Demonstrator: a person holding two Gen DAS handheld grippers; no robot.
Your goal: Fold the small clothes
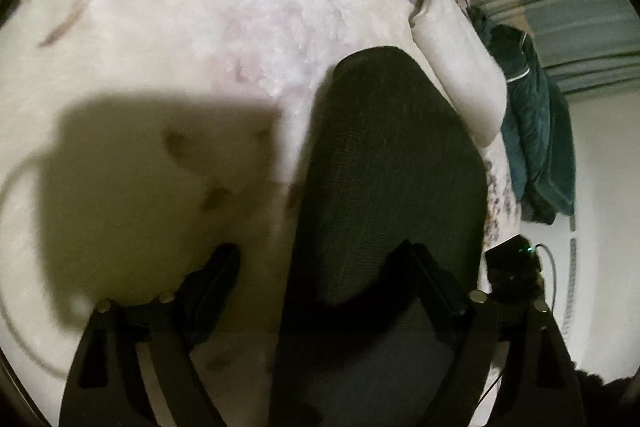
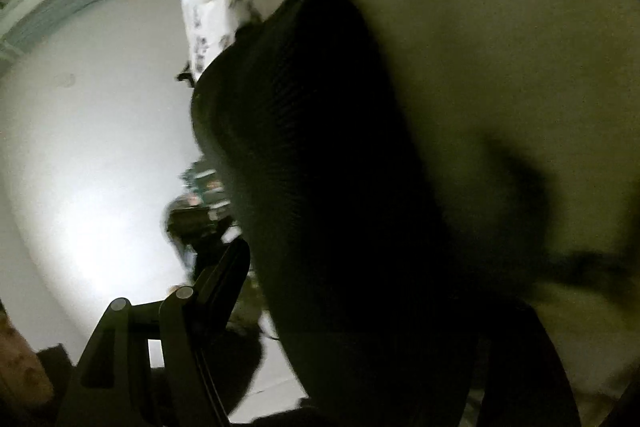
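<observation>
Lying on the floral bed (image 1: 168, 39), the dark cloth (image 1: 384, 163) runs from far to near, its near end between the wide-open fingers of the left claw (image 1: 320, 263), which grips nothing. In the blurred right view the right claw (image 2: 360, 307) is mostly hidden by the cloth; its state I cannot tell. The cloth sits near the right edge, so a careless tug could drag it off. No containers show.

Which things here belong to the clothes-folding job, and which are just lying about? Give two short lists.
Belongs to the job:
dark garment
left gripper
right gripper
floral blanket as the folding surface

Just lying about:
teal cloth hanging off the bed's edge
pillow
</observation>
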